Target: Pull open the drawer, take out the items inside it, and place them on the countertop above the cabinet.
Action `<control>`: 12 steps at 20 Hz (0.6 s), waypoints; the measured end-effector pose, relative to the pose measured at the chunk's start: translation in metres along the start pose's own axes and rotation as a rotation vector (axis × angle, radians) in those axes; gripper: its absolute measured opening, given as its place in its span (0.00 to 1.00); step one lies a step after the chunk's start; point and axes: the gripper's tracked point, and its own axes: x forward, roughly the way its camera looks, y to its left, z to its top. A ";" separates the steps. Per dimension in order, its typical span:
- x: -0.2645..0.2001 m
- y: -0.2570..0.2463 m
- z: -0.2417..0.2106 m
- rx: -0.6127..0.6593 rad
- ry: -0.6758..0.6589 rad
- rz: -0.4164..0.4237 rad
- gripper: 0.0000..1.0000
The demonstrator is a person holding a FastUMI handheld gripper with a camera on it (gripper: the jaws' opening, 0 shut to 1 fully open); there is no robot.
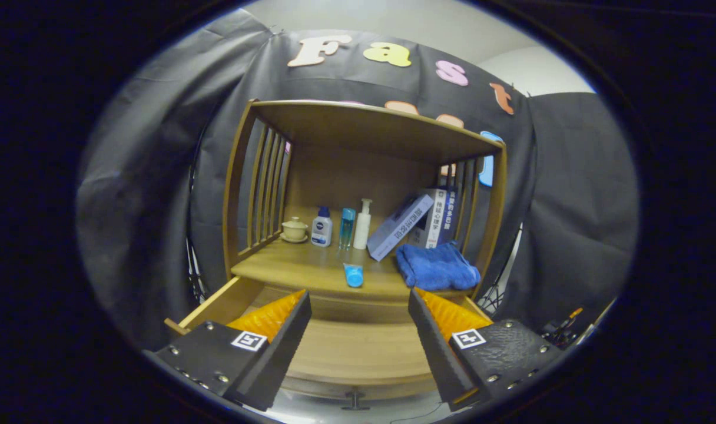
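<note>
The wooden drawer (pixel 216 306) stands pulled open below the countertop (pixel 299 268), and its bare wooden floor shows between my fingers. My gripper (pixel 358 303) hovers above the drawer, open, with nothing between its fingers. A small blue tube (pixel 353 275) lies on the countertop near its front edge, just beyond the fingertips. A folded blue towel (pixel 436 266) lies on the countertop to the right of the tube.
At the back of the countertop stand a lidded cup on a saucer (pixel 294 229), a blue-capped bottle (pixel 321 227), a slim blue bottle (pixel 347 228), a white pump bottle (pixel 363 224) and leaning boxes (pixel 420 224). Slatted side rails (pixel 267 188) and a top shelf (pixel 370 126) enclose the space.
</note>
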 end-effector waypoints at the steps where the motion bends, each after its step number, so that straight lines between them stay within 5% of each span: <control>1: -0.005 0.000 -0.007 0.018 0.003 0.007 0.99; 12: -0.036 -0.023 -0.089 0.088 0.034 -0.045 0.99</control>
